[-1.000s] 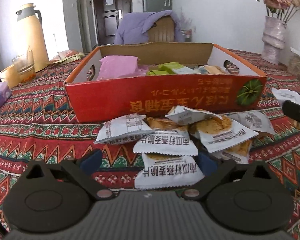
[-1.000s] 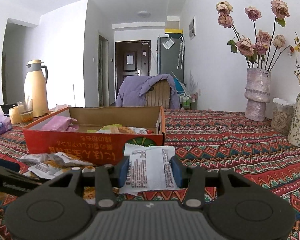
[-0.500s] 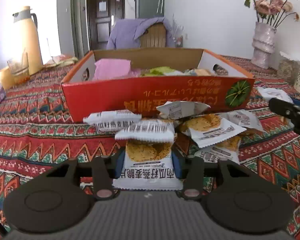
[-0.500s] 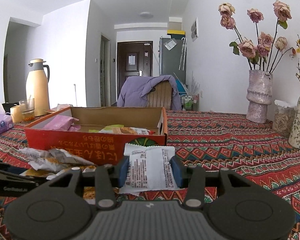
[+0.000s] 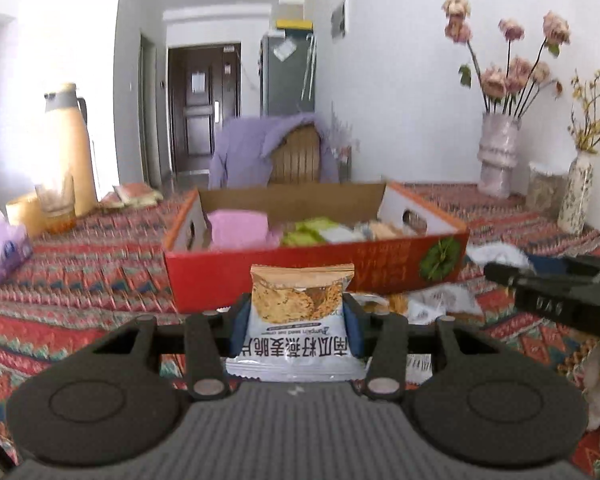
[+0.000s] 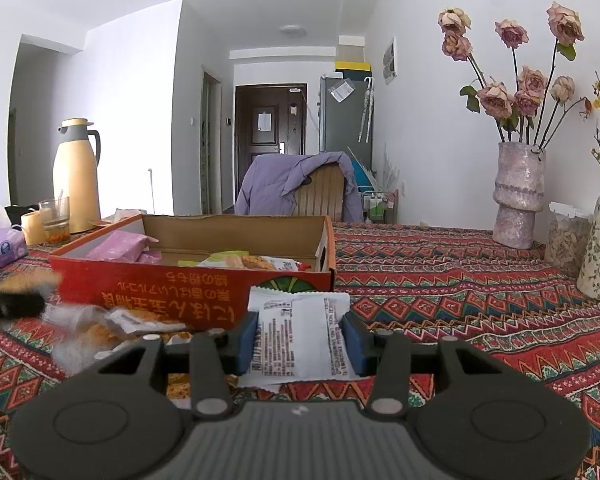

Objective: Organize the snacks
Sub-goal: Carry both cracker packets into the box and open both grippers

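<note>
Some snacks already lie in the box (image 5: 292,280), each gripper (image 5: 296,320) (image 6: 300,338) grasps one packet (image 5: 298,316) (image 6: 300,340) just before it, and a pile (image 6: 112,324) waits on the cloth

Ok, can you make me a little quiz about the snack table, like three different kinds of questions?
1. True or false: the left gripper is holding a snack packet.
2. What does the packet in the right gripper show? A) a picture of crisps B) its white printed back C) a green leaf
3. Fill in: the pink packet lies inside the red ____.

Key: 1 true. 2 B. 3 box.
</note>
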A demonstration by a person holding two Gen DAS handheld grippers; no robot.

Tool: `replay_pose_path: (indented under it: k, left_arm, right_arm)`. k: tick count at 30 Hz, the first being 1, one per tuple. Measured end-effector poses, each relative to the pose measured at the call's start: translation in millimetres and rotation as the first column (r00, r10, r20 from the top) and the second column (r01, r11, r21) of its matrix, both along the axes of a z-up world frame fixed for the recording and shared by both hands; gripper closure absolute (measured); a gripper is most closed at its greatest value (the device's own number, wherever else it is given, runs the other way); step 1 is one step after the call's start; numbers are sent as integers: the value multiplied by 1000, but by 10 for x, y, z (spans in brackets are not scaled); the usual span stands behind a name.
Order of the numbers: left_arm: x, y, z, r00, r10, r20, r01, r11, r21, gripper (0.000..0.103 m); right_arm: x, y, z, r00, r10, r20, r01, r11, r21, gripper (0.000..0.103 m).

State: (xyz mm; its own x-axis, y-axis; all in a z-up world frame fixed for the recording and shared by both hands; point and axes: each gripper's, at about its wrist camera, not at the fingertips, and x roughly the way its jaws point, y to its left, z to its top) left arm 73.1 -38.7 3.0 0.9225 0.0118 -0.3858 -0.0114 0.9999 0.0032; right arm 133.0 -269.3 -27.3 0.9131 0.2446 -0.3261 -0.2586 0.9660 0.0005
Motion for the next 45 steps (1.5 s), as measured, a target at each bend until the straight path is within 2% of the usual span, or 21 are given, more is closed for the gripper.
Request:
replay_pose_path:
  k: [8,14,19,23,27,32,37,41,43,45]
  left_arm:
    - [32,83,222,998,11,62,-11,1000,11,56]
    - [252,120,391,995,16,99,-17,1000,9,56]
    - [558,162,480,992,25,121,-20,999,-41,56]
    - [820,184,521,991,53,126,-46,997,-58,56]
    - [1114,173,488,992,70,104,-66,997,-40,56]
    - [1437,184,336,992,92,83,-89,995,-49,56]
    - [1563,212,128,995,77,69,-74,996,-42,56]
    - [1606,253,37,996,65,57,-63,997,-37,55]
    - [1589,289,36,996,69,62,-66,996,-52,47]
    - [1554,340,57,994,74,78,-68,994,-81,17]
  right_arm:
    - [8,54,41,1000,11,0,-11,1000,-13,59]
    - [18,215,386,997,52,62,-52,999,-10,59]
    - [250,429,576,993,75,91,-72,997,-37,59]
    - [592,545,608,995,82,50,-81,997,-7,59]
    - [918,656,603,998,64,28,-64,998,-5,59]
    - [1238,706,530,999,31,9,-31,998,46,59]
    - [1347,661,287,1000,28,-5,-27,995,99,59]
    - [1396,651,218,999,41,-34,-37,994,100,58]
    - [1409,655,205,999,33,-42,-29,996,89,56]
    - [1404,653,200,998,27,-48,-23,996,85,53]
